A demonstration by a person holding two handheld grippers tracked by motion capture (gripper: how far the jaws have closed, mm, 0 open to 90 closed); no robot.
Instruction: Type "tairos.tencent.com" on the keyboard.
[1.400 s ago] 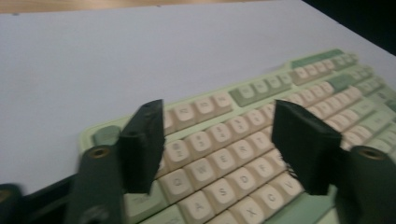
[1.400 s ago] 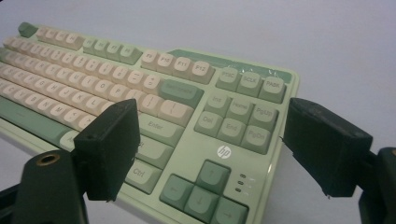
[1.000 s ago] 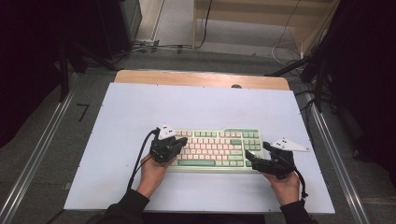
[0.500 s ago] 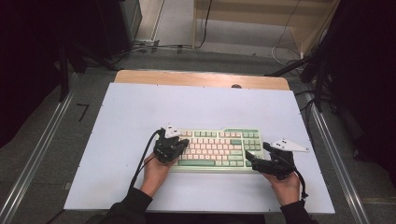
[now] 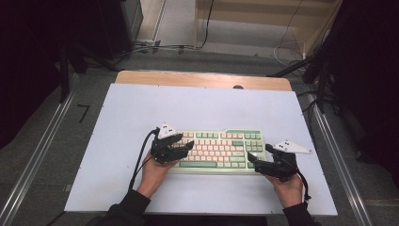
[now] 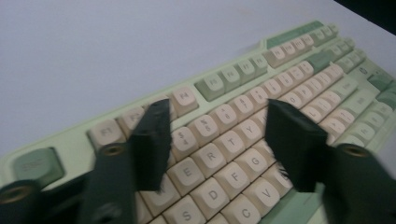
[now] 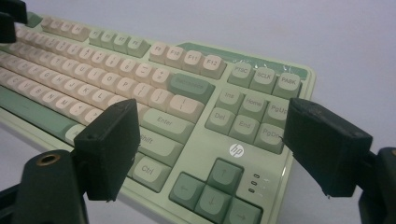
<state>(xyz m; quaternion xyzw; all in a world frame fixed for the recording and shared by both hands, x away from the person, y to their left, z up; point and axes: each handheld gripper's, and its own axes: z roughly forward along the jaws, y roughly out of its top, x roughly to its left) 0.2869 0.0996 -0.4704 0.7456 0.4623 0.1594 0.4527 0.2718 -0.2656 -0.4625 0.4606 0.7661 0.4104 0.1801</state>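
Now I hold the left tongs (image 5: pixel 186 143), just opened and empty, over the left keys of the keyboard (image 5: pixel 221 148) at the near middle of the tabletop (image 5: pixel 202 103), presumably to press one, while the right tongs (image 5: pixel 254 162) gape empty at its right end.

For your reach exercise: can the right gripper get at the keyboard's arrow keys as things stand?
Probably yes: the right gripper hovers open right over the arrow keys at the keyboard corner, with nothing between.
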